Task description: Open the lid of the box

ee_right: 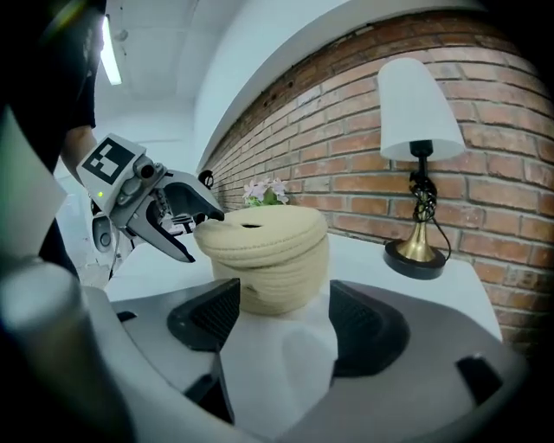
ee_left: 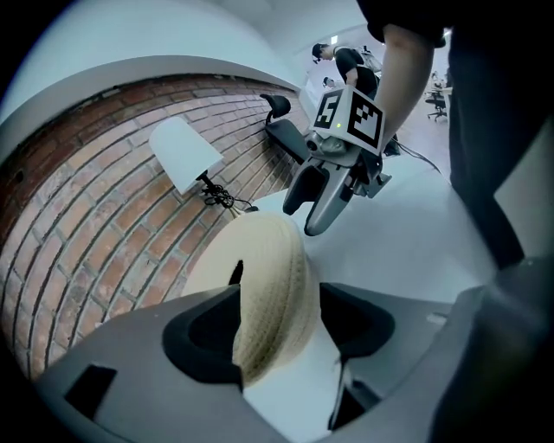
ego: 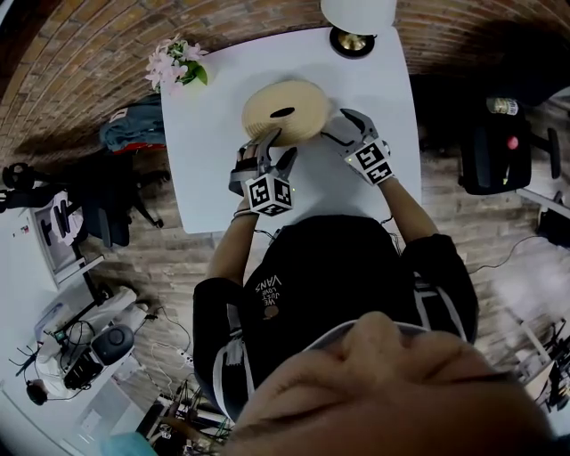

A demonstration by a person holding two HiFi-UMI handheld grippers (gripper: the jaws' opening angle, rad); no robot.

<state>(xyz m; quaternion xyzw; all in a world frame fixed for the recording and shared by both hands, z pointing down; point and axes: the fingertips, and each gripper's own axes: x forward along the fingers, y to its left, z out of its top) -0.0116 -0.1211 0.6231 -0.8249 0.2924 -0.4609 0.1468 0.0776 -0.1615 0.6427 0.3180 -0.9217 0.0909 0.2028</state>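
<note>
A round, beige woven box (ego: 298,125) with a domed lid (ee_right: 260,227) stands on the white table (ego: 209,160); the lid has a dark slot on top. My left gripper (ego: 278,147) is at the box's near left rim and open. Seen from the right gripper view, its fingers (ee_right: 186,251) straddle the lid's edge without pressing. In the left gripper view the box (ee_left: 268,285) fills the gap between the jaws. My right gripper (ego: 338,126) is open at the box's right side, with the box (ee_right: 273,268) just ahead of its pads. The lid lies on the box.
A white-shaded lamp (ego: 354,27) with a brass base stands at the table's far edge against the brick wall. A small pot of pink flowers (ego: 178,64) sits at the far left corner. A black chair (ego: 494,147) stands to the table's right.
</note>
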